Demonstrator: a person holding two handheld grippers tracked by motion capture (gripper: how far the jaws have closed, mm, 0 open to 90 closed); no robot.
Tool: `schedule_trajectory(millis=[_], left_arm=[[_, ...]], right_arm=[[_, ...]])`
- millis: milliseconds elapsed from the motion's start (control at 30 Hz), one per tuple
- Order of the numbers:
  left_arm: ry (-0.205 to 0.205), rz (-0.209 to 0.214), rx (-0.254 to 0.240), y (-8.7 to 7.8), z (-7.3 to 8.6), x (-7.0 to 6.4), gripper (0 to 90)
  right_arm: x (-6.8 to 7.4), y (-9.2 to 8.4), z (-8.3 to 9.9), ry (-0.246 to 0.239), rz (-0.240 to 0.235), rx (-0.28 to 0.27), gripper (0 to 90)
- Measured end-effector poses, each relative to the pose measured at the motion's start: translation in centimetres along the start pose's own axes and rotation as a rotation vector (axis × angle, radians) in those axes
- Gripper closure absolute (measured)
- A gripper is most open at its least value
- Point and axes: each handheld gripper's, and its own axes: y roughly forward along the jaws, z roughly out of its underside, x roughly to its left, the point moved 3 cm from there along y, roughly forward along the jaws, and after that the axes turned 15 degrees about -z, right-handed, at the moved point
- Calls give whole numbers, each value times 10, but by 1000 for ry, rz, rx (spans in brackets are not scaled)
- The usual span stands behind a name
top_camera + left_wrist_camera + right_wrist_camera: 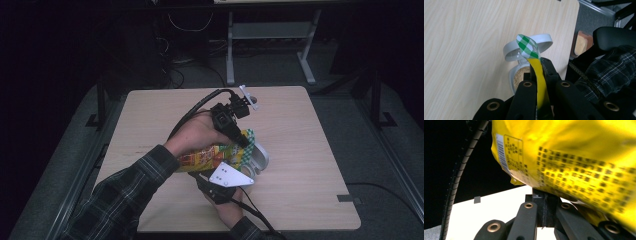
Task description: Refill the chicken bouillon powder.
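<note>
The yellow snack pouch [207, 155] lies tilted above the table [300, 150], its long axis running from the person's left forearm toward the white container [260, 159], with the green-and-white checked top edge [527, 46] pointing down over the container's open mouth. Brown crumbs show inside, beside its hinged lid [534, 42]. The left gripper [539, 63] is clamped on the pouch near its top; the right gripper [543, 195] is pinched on its lower part. Black print and a white label cover the back, too blurred to read.
</note>
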Motion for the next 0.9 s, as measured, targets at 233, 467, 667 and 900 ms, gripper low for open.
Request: schedule_trajectory(millis=[233, 467, 667, 900], left_arm=[[10, 21, -55, -8, 9, 1, 895], [23, 48, -130, -21, 20, 5, 897], [0, 54, -180, -30, 27, 11, 898], [-9, 69, -236, -38, 36, 16, 899]], right_arm=[[0, -1, 3, 6, 7, 32, 899], [-2, -4, 4, 26, 22, 63, 899], [-5, -7, 3, 36, 28, 99, 898], [-7, -11, 3, 50, 43, 137, 890]])
